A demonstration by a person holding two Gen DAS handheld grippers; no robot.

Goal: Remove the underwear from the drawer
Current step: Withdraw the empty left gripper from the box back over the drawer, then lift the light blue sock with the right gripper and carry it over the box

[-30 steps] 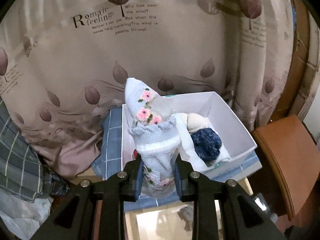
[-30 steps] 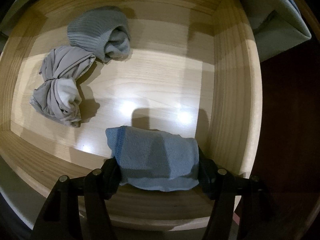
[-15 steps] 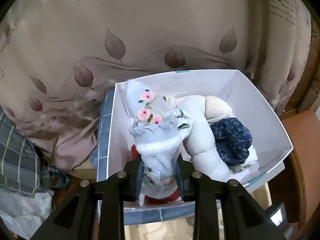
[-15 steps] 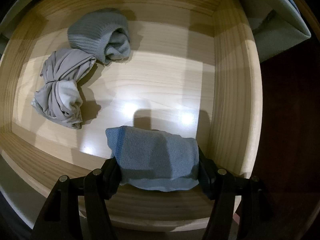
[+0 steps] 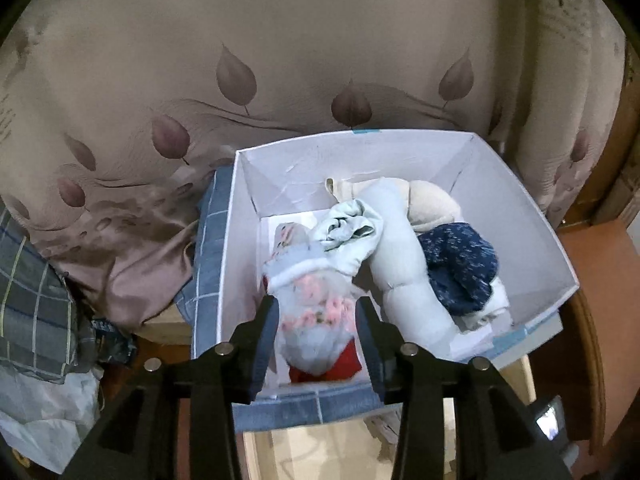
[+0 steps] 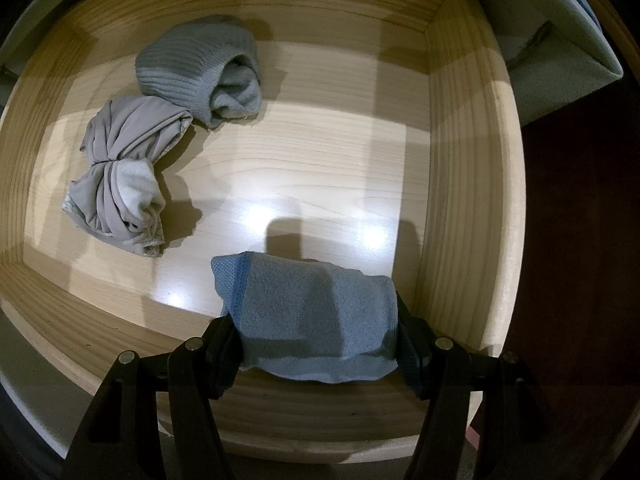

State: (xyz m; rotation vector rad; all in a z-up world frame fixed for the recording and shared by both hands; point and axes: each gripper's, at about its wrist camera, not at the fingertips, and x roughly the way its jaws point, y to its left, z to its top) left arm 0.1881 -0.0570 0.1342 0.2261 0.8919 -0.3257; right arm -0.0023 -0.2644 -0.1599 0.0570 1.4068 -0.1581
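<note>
Underwear showing up in both views. Low in the middle of the right wrist view, hanging above the near edge of the wooden drawer (image 6: 472,160): the blue underwear (image 6: 304,300), fuzzy and folded. Being squeezed from both sides by the right tongs (image 6: 316,320), with the dark pads pressing into the cloth. Casting a shadow on the shiny drawer floor just behind.

Lying farther up on the left of the drawer floor: a pale grey bundle (image 6: 120,172), knotted in the middle. Touching it at the upper left: a grey ribbed roll (image 6: 192,64).

Low in the middle of the left wrist view, resting inside the white box (image 5: 516,216) at its near left side: the flowery underwear (image 5: 312,320), white with pink flowers. Sitting between the fingers of the left tongs (image 5: 316,308), with the jaws opening and no longer pinching it. Peeking out under it: something red (image 5: 344,364).

Filling the rest of the box to the right: a pale green bundle (image 5: 344,228), a long pale roll (image 5: 400,264), a dark blue dotted roll (image 5: 460,264) and a cream roll (image 5: 432,200) at the back.

Lying under the box: a blue checked cloth (image 5: 208,240). Hanging behind everything: a curtain (image 5: 280,60) with leaf shapes.
</note>
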